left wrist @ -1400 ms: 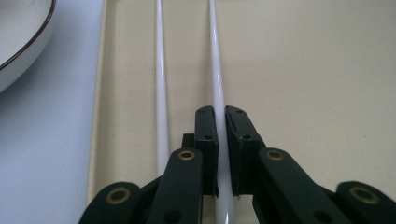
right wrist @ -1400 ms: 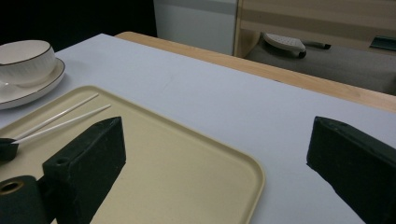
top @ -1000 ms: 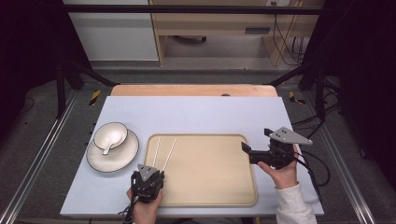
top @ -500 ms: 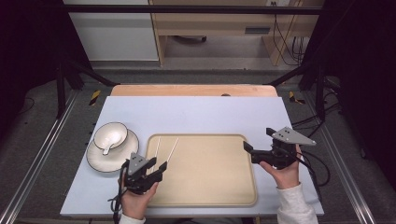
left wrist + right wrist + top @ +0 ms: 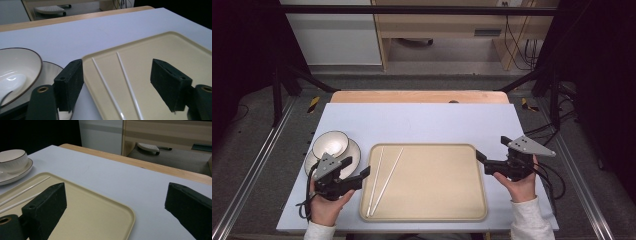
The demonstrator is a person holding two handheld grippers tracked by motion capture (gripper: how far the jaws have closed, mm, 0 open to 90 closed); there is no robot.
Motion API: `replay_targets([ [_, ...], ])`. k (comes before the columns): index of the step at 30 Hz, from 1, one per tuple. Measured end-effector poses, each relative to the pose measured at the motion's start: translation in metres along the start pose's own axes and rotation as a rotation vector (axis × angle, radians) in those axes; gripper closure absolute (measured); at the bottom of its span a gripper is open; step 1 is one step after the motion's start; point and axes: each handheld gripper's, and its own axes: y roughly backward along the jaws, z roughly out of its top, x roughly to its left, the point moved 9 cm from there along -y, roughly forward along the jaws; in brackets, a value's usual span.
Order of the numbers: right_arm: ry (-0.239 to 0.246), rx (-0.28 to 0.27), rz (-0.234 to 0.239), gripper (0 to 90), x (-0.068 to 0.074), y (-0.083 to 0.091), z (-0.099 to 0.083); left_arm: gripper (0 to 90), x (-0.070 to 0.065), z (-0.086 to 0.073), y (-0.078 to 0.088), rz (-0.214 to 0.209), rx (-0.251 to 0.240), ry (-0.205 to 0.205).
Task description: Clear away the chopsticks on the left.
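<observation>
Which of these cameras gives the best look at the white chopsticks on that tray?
The high view: both chopsticks lie in full on the tray. The left gripper view shows them closer but cut off below; the right gripper view catches only their ends.

Lab recording bay: white-topped table (image 5: 422,120) fenced by black frame struts (image 5: 279,75), metal floor rails (image 5: 249,180), loose cables (image 5: 517,40) at 1 o'clock.

The left tongs (image 5: 354,172) have swung left off the tray (image 5: 437,212), toward the bowl (image 5: 331,144).
</observation>
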Motion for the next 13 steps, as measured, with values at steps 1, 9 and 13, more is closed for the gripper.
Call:
replay_targets([
  [1, 0.001, 0.000, -0.002, 4.3, 0.000, 0.000, 0.000, 24.7, 0.004, -0.001, 0.002, 0.007, -0.003, 0.000],
  [9, -0.009, 0.012, -0.012, 4.4, -0.005, -0.003, -0.005, 19.8, 0.027, -0.008, 0.012, 0.025, -0.026, 0.032],
  [13, -0.010, 0.018, -0.013, 4.4, -0.006, -0.003, -0.006, 18.9, 0.035, -0.011, 0.016, 0.037, -0.026, 0.037],
])
